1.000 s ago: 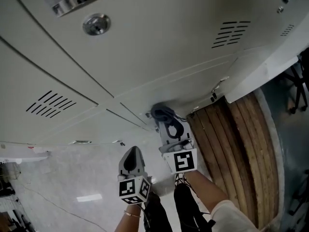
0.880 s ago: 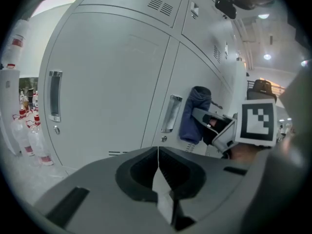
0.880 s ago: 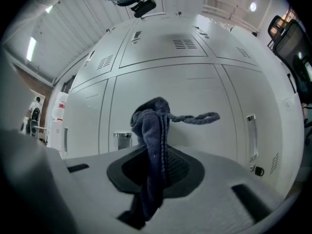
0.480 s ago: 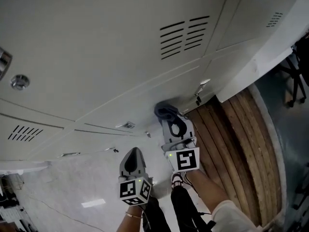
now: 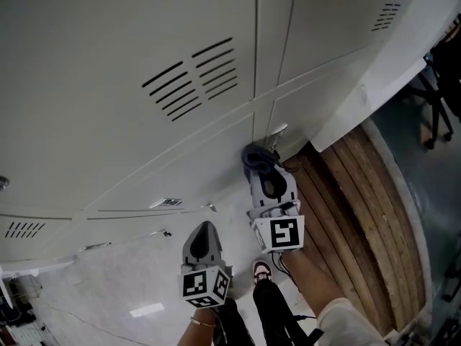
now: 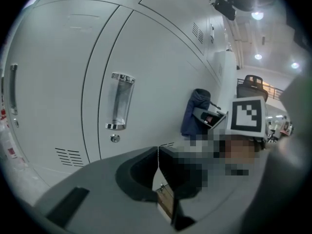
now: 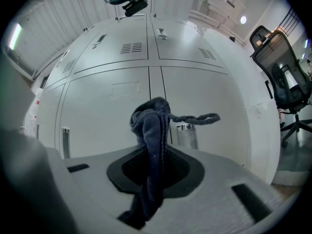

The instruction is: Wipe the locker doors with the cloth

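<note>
Item 1: right gripper (image 7: 155,152), jaws clamped on a dark blue cloth (image 7: 151,123). The cloth stands up between the jaws, bunched ahead of the tips, with one twisted tail trailing off to that gripper's right and the rest hanging back below the jaws.

Item 2: left gripper (image 6: 157,154), jaws closed together, nothing between them. It is held back from and to the left of the right gripper.

Item 3: pale grey locker doors (image 5: 130,27), directly ahead of both grippers. The cloth's bunched end appears to touch the door face near a seam between two doors.

Shown in the left gripper view only: a chrome handle (image 6: 120,101) with a keyhole (image 6: 114,138) under it.

Right gripper view only: an office chair (image 7: 285,77), far right.

Head view only: vent slots (image 5: 191,78) above the grippers, wooden planks (image 5: 360,193) to their right, and pale floor (image 5: 108,287) beneath.
</note>
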Motion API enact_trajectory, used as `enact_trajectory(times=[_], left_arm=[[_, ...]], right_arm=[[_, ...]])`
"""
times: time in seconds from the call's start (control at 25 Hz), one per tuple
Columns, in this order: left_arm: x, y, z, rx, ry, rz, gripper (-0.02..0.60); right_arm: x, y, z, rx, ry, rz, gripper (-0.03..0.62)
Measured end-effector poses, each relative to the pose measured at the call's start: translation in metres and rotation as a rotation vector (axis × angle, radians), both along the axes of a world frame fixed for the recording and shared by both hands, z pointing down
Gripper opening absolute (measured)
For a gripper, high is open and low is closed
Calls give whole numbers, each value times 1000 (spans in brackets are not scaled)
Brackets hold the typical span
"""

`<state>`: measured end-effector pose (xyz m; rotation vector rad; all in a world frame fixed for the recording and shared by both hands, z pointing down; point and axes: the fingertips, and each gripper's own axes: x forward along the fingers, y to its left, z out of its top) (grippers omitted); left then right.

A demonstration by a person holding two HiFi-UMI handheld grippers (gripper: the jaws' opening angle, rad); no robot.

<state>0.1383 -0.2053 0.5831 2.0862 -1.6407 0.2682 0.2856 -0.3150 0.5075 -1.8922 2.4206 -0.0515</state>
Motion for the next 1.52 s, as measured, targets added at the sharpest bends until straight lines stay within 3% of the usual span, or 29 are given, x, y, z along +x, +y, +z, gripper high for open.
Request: enact_trajectory(times=[0.36,0.68,1.04,1.2,1.52], left_arm=[[5,4,0,-4,12,3,11],[-29,32,1,-11,28,-30,11],[-128,77,3,-13,-8,-85,11],[-186,99,6,-6,-22,-158,11],[-288,146,23,-15,20,-286,11]], right_arm=[[10,9,-3,2,18,20,48],[-25,43,-3,-10,30,-10,48],[-144,100,15,-51,24,-146,49],[-214,123,27,-83,-18,-233,49],[-345,168,51,-87,-22,-361,49]])
